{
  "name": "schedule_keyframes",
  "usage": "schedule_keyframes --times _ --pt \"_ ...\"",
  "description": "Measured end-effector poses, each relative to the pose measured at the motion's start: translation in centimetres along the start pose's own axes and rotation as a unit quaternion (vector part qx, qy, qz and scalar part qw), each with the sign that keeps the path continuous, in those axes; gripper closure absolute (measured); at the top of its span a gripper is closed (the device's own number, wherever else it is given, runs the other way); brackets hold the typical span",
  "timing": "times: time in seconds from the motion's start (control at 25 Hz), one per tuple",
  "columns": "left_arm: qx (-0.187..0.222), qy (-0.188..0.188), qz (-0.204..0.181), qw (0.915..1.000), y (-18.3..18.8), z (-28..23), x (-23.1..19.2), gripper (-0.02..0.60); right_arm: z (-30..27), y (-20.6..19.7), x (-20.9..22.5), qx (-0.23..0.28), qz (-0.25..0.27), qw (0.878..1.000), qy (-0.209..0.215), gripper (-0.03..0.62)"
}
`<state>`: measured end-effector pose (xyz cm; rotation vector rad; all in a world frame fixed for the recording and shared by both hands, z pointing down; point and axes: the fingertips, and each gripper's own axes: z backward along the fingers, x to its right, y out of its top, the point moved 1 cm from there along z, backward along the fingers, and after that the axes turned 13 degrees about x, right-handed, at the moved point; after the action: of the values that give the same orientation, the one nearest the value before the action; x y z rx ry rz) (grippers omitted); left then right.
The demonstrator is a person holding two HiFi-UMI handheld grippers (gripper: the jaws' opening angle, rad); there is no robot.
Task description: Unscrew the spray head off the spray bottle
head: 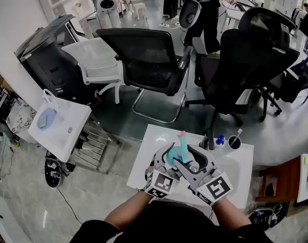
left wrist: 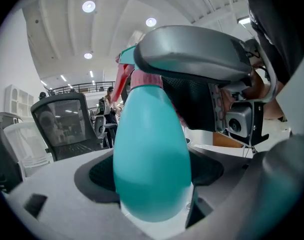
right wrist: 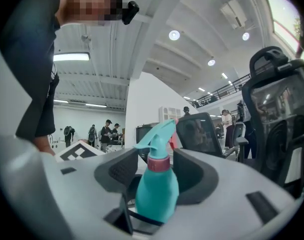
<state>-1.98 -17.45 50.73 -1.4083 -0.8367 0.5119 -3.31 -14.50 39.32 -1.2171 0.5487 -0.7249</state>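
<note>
Left gripper (left wrist: 152,171) is clamping the bottle (head: 175,157); right gripper (right wrist: 156,174) is straddling the head (right wrist: 156,134), jaws wide. Next, probably reclamping and twisting.

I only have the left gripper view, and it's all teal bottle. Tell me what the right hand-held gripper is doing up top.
Observer: The right hand-held gripper has its jaws apart on either side of the pink collar, with the pads not pressing.
Operator: Confirm the spray head is on.
Observer: Yes, the teal spray head sits on that collar of the spray bottle.
Operator: Describe what's below.
Observer: A white table, with a dark cup near its far edge.
</note>
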Motion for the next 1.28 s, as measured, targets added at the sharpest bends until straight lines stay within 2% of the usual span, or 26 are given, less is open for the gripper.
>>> schedule_keyframes --times 0.16,0.28,0.44,0.56,0.72,0.92,1.12,1.28 --pt "0.004 -0.001 0.002 1.0 0.3 -0.2 0.6 0.161 -0.1 -0.1 0.4 -0.003 0.011 1.0 -0.027 0.424" --pt "0.007 -0.008 0.007 0.9999 0.4 -0.2 0.8 0.161 0.0 0.0 0.4 -0.006 0.017 0.999 -0.026 0.441" --pt "0.019 -0.024 0.007 0.9995 0.9 -0.1 1.2 0.161 0.2 0.4 0.1 -0.01 0.023 1.0 0.0 0.447" --pt "0.025 -0.036 0.003 0.999 1.3 -0.1 1.5 0.161 0.3 0.9 -0.3 -0.016 0.007 1.0 0.023 0.45" --pt "0.041 -0.074 0.008 0.9964 1.9 0.1 2.4 0.161 0.6 1.7 -1.0 -0.016 -0.001 0.997 0.07 0.45" --pt "0.09 -0.158 -0.012 0.9832 4.3 1.1 3.8 0.161 1.6 2.6 -2.5 -0.018 -0.001 0.988 0.155 0.45" --pt "0.096 -0.226 -0.017 0.9691 3.7 2.5 5.5 0.161 2.9 2.9 -4.0 -0.026 0.0 0.973 0.229 0.451" --pt "0.102 -0.292 -0.004 0.9508 3.9 3.6 7.2 0.161 3.8 3.0 -5.1 -0.033 -0.021 0.96 0.276 0.451"
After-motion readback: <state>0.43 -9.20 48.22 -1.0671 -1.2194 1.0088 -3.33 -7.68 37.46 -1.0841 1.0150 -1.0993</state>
